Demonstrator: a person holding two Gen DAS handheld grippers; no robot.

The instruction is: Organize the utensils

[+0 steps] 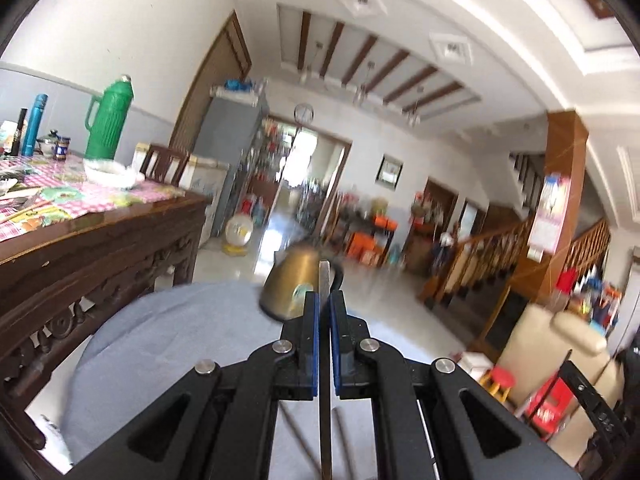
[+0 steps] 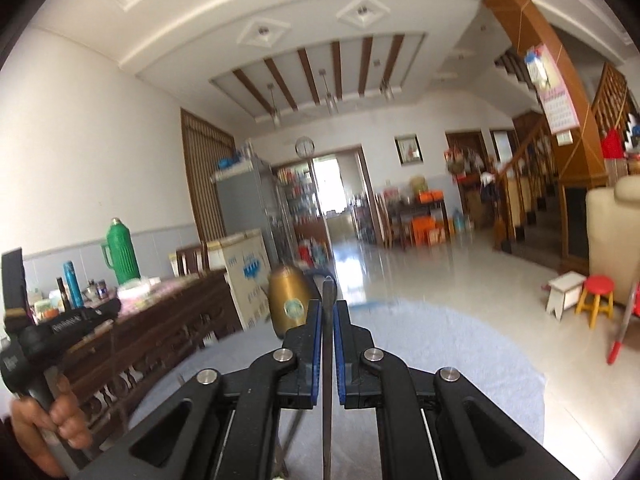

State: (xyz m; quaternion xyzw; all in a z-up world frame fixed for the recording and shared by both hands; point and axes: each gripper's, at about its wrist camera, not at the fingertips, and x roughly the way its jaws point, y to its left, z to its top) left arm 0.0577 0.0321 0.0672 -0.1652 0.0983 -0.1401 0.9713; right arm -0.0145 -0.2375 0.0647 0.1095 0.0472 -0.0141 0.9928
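- While each tool is clamped on a thin flat metal utensil, the step I judge in hand is carrying them to wherever they belong, so keep both grips firm and both tools level.
- Left tool [image 1: 324, 308]: pads pressed on a utensil [image 1: 325, 280] held edge-on, its tip poking past the fingers, its tail running back under the frame.
- Right tool [image 2: 328, 314]: likewise closed on its own utensil [image 2: 329, 292] (which kind I cannot tell, each shows only as a narrow strip).
- Avoid swinging the long tails into the round bench [image 1: 168, 344] just below, covered in a pale blue cloth.
- Mind the kettle [image 1: 290, 286] standing on that bench just beyond the tips; pass beside it, not over.
- Left hand [image 2: 44, 428] grips its handle low at the right view's edge; keep the two tools apart.
- Count, near to far: two tools, two utensils, one kettle, one round bench, one wooden bench [image 1: 100, 240] to the left carrying one green flask [image 1: 108, 120].
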